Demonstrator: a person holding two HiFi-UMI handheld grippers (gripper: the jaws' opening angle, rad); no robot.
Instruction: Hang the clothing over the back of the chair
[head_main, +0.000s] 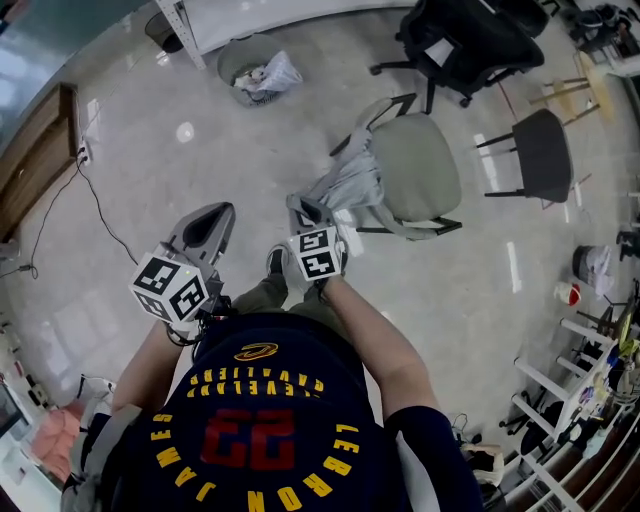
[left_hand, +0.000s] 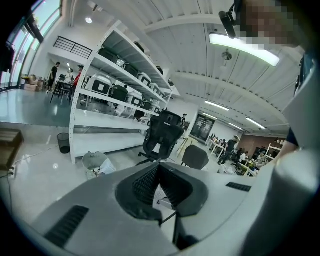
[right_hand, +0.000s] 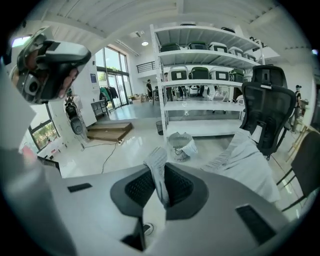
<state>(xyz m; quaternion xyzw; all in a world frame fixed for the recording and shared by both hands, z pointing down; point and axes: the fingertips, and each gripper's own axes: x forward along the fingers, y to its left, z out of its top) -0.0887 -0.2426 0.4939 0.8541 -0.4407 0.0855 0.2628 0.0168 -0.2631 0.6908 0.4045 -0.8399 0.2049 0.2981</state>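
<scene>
In the head view a chair with a beige seat (head_main: 418, 165) stands ahead of me on the floor. Grey clothing (head_main: 350, 182) lies bunched over the chair's left edge and trails toward my right gripper (head_main: 306, 212). In the right gripper view that gripper (right_hand: 160, 181) is shut on a fold of the grey clothing (right_hand: 250, 161), which spreads up to the right. My left gripper (head_main: 220, 214) hangs to the left of the chair, apart from the cloth. Seen in its own view, the left gripper (left_hand: 159, 169) has its jaws together with nothing held.
A black office chair (head_main: 465, 40) and a dark side chair (head_main: 540, 150) stand beyond the beige one. A wastebasket (head_main: 255, 70) sits by white shelving. A cable (head_main: 100, 215) runs across the floor at left near a wooden platform (head_main: 35, 150). Racks (head_main: 570, 385) line the lower right.
</scene>
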